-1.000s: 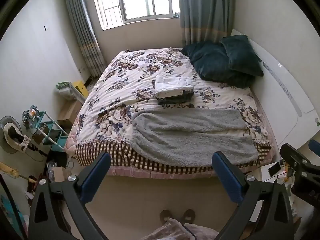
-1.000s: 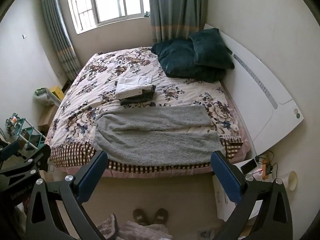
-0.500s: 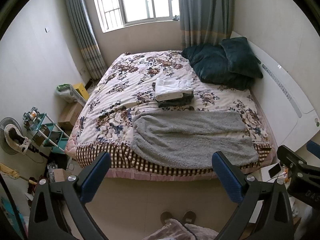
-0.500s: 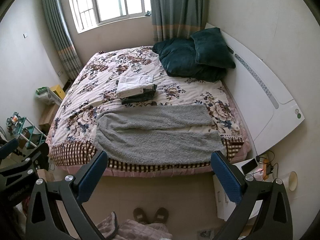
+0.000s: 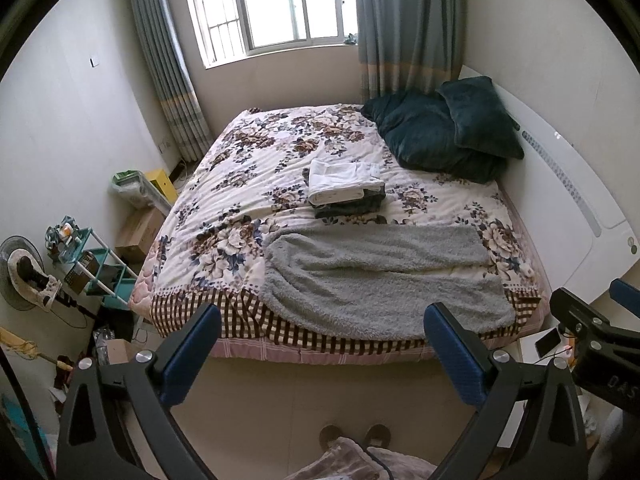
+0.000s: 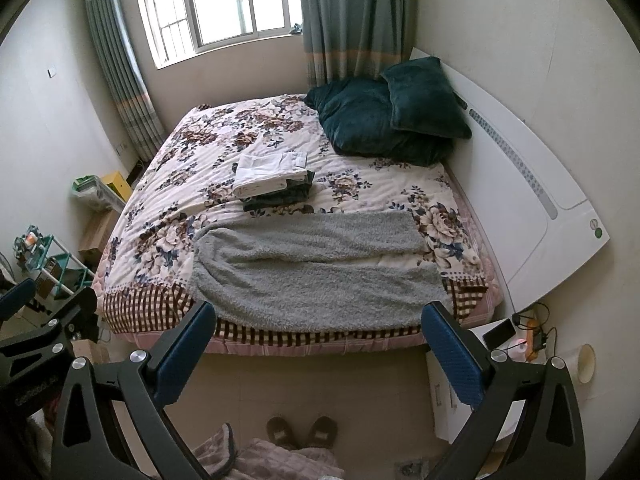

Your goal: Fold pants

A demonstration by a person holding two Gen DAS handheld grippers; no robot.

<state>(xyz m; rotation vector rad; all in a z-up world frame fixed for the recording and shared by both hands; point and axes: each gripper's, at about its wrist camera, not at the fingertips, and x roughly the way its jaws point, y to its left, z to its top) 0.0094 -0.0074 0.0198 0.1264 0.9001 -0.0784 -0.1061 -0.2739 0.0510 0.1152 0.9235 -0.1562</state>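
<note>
Grey fleece pants (image 5: 376, 276) lie spread flat across the near part of the bed (image 5: 240, 184), legs toward the headboard side, waist at the left; they also show in the right wrist view (image 6: 316, 268). My left gripper (image 5: 320, 354) is open and empty, held well back from the bed above the floor. My right gripper (image 6: 318, 350) is open and empty too, at a similar distance. Each gripper's frame shows at the edge of the other's view.
A stack of folded clothes (image 5: 346, 190) lies mid-bed. Dark green pillows (image 5: 444, 128) rest by the white headboard (image 5: 568, 200). Slippers (image 6: 304, 432) and pink cloth (image 6: 276, 460) are on the floor below. A shelf rack (image 5: 84, 268) stands left; a nightstand with a phone (image 6: 498, 332) stands right.
Both grippers have drawn back and risen slightly, so the bed looks a little smaller and lower in view. The pants have not moved.
</note>
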